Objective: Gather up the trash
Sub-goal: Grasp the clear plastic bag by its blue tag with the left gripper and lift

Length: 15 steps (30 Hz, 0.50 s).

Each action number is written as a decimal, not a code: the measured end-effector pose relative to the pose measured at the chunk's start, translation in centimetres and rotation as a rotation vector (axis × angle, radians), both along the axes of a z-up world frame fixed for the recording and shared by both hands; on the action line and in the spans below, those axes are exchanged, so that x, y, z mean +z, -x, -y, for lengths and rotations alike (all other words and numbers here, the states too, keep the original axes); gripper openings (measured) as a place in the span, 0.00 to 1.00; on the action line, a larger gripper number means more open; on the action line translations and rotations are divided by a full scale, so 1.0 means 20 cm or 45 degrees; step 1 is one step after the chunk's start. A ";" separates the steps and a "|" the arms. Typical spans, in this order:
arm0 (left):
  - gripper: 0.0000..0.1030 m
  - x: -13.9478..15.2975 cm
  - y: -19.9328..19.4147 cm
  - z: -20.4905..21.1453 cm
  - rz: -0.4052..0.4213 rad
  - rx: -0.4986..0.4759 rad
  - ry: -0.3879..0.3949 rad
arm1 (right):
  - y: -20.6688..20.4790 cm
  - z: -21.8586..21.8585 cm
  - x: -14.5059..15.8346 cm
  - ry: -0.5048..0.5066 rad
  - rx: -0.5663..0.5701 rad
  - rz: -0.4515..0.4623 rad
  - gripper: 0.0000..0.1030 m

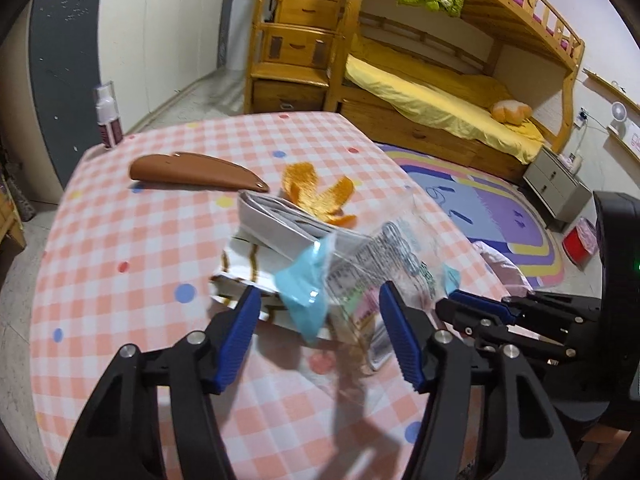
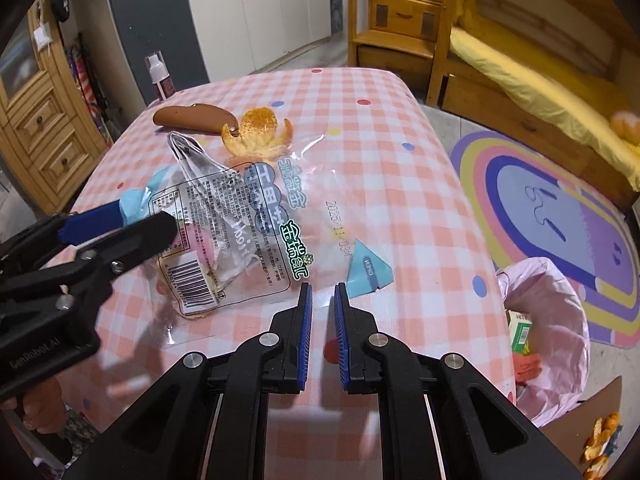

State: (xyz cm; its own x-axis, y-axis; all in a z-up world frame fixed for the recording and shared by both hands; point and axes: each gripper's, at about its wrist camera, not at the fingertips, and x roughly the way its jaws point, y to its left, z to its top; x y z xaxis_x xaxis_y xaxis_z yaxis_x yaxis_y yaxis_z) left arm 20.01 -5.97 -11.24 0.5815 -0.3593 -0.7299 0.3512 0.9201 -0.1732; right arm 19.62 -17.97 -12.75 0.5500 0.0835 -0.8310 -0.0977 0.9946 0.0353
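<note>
Checked counter (image 2: 400, 92) in a child's bedroom; clear wrapper (image 2: 240, 216) lying crosswise between left gripper (image 1: 316, 304) fingers, half-open, not pinching. Right gripper (image 2: 323, 300) near-shut, empty, at wrapper's near edge.

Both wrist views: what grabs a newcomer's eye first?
The clear printed wrapper sprawled mid-table on the pink checked cloth, with the left gripper straddling its end. Behind it lies orange peel; right of the table stands a pink-lined bin.

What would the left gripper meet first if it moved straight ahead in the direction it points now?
Most likely the clear plastic wrapper, which already lies between the left gripper's half-open jaws; the folded white packet lies behind it.
</note>
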 end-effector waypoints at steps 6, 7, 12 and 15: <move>0.17 0.03 0.06 0.04 0.063 -0.079 0.018 | 0.00 0.02 0.01 -0.038 -0.014 0.002 0.12; 0.15 0.06 0.09 0.04 0.120 -0.091 0.014 | 0.02 0.03 0.03 -0.055 -0.023 0.030 0.12; 0.05 0.18 0.24 0.06 0.402 -0.146 -0.011 | 0.09 0.09 0.17 -0.131 -0.048 0.209 0.12; 0.03 0.19 0.28 0.09 0.471 -0.185 -0.060 | 0.10 0.10 0.20 -0.125 -0.049 0.249 0.13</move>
